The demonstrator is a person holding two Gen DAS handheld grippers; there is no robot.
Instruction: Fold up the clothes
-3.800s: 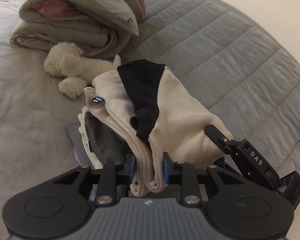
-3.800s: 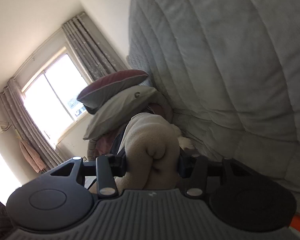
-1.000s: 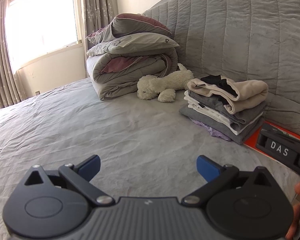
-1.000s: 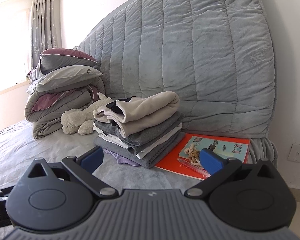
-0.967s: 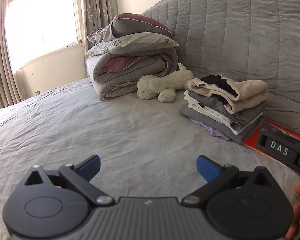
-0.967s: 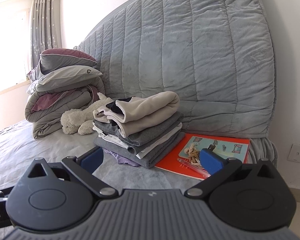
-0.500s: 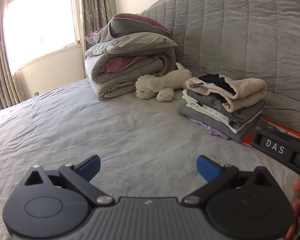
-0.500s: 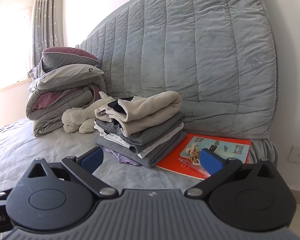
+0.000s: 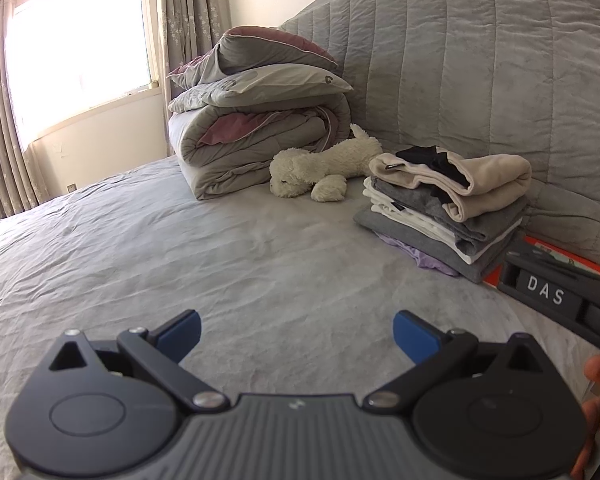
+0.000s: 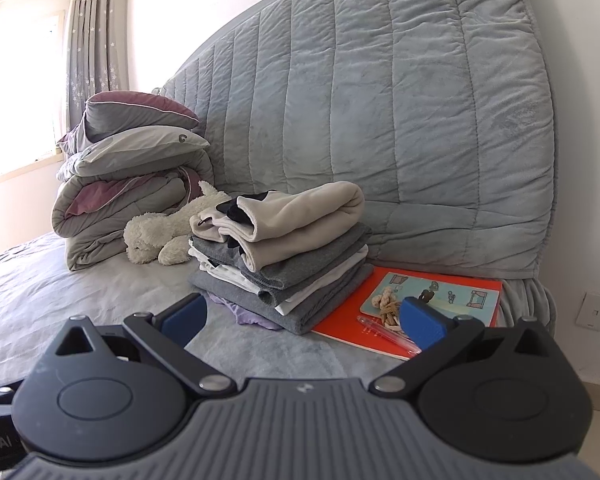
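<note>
Both grippers empty w/ jaws spread wide: left gripper [image 9: 296, 326] hovers over bare bed [image 9: 180, 248], right gripper [image 10: 304, 316] just near of the stack [image 10: 284, 252]. Stack sits far right on the bed, against the headboard [image 10: 380, 100], beside a plush toy [image 10: 164, 236]. Judged: folding looks done; best to pull back w/o brushing the pile. Top item, a beige top [image 10: 300, 216] w/ black lining, is rolled loosely & bulges, so a nudge could tip it. Lower layers: grey, white, lilac, fairly flat.

Open bedsheet [image 9: 180, 248] is lying clear across the frame's left and centre; the clothes stack [image 9: 448, 216], plush toy [image 9: 324, 168] and folded duvet [image 9: 256, 140] are blocking the upper right.
</note>
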